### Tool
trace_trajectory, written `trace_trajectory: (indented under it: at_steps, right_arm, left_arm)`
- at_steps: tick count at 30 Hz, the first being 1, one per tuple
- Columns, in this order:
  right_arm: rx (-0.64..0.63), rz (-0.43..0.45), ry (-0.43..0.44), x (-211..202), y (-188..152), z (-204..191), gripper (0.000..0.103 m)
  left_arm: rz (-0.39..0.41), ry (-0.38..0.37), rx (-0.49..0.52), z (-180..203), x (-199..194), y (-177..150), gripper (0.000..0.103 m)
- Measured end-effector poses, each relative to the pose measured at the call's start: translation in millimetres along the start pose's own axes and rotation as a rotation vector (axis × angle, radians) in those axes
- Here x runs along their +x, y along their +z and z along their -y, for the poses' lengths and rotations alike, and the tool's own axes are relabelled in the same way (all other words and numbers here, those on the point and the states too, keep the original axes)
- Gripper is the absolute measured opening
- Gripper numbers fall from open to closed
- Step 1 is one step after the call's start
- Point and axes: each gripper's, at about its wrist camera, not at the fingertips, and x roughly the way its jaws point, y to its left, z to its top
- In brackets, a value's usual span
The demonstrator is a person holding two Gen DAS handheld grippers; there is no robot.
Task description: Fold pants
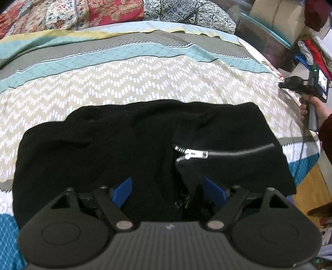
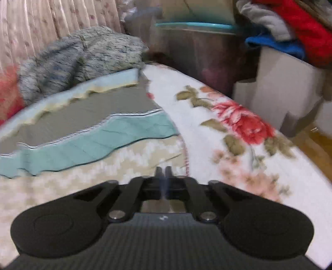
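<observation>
The black pants (image 1: 116, 145) lie folded in a compact bundle on the bed, with a silver zipper (image 1: 217, 153) on the right side. My left gripper (image 1: 168, 187) is open right over the near edge of the bundle; its blue fingers (image 1: 122, 191) stand wide apart with black cloth between them, not pinched. My right gripper (image 2: 163, 172) is shut and empty, held above the bedspread away from the pants. It also shows in the left wrist view (image 1: 284, 84), held in a hand at the far right.
The bed is covered by a beige zigzag and teal bedspread (image 1: 124, 83) and a white floral blanket (image 2: 238, 124). Patterned quilts (image 1: 83, 14) are piled at the back. A dark bin (image 2: 197, 52), boxes and stacked clothes (image 2: 290, 27) stand beside the bed's right edge.
</observation>
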Motion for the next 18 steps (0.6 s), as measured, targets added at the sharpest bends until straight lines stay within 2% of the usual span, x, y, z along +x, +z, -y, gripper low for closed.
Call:
trace_trajectory:
  at_steps: [1,3,4,5,6,8,9,10,11,12,17,18]
  right_arm:
    - [-0.004,0.029,-0.075,1.1,2.6,2.4,0.002]
    - [0.062,0.032,-0.250,8.9,7.2,22.7,0.002]
    - [0.117,0.021,-0.298,11.9,8.4,37.2,0.002]
    - [0.183,0.010,-0.292,10.6,7.2,52.1,0.002]
    - [0.242,0.012,-0.235,6.1,4.8,62.1,0.004]
    - [0.362,0.031,0.003,-5.5,-0.8,76.8,0.011]
    - [0.406,0.028,0.125,-8.6,-3.2,81.3,0.024]
    - [0.421,0.018,0.187,-9.6,-3.4,82.3,0.033]
    - [0.420,0.016,0.202,-10.8,-3.2,80.5,0.048]
    - [0.406,0.019,0.202,-11.1,-3.4,78.5,0.050]
    - [0.378,-0.025,0.217,-2.7,-4.0,68.9,0.050]
    - [0.365,-0.023,0.221,-2.5,-2.6,65.6,0.045]
  left_arm:
    - [0.001,-0.008,0.001,1.2,1.4,2.0,0.079]
    - [0.005,-0.020,0.013,4.5,4.2,6.4,0.079]
    - [0.005,-0.030,0.019,6.3,5.9,8.2,0.079]
    - [0.003,-0.038,0.021,8.0,7.6,9.1,0.079]
    - [-0.003,-0.050,0.021,8.9,9.9,9.8,0.079]
    - [-0.016,-0.072,0.021,10.5,14.9,10.8,0.079]
    - [-0.021,-0.081,0.022,11.2,17.8,11.0,0.079]
    - [-0.025,-0.087,0.024,12.3,20.7,10.8,0.079]
    - [-0.031,-0.090,0.024,13.2,23.7,10.8,0.079]
    - [-0.036,-0.094,0.022,13.6,25.7,10.5,0.079]
    - [-0.037,-0.102,0.027,13.4,25.4,8.7,0.079]
    - [-0.037,-0.102,0.021,11.8,25.4,9.2,0.079]
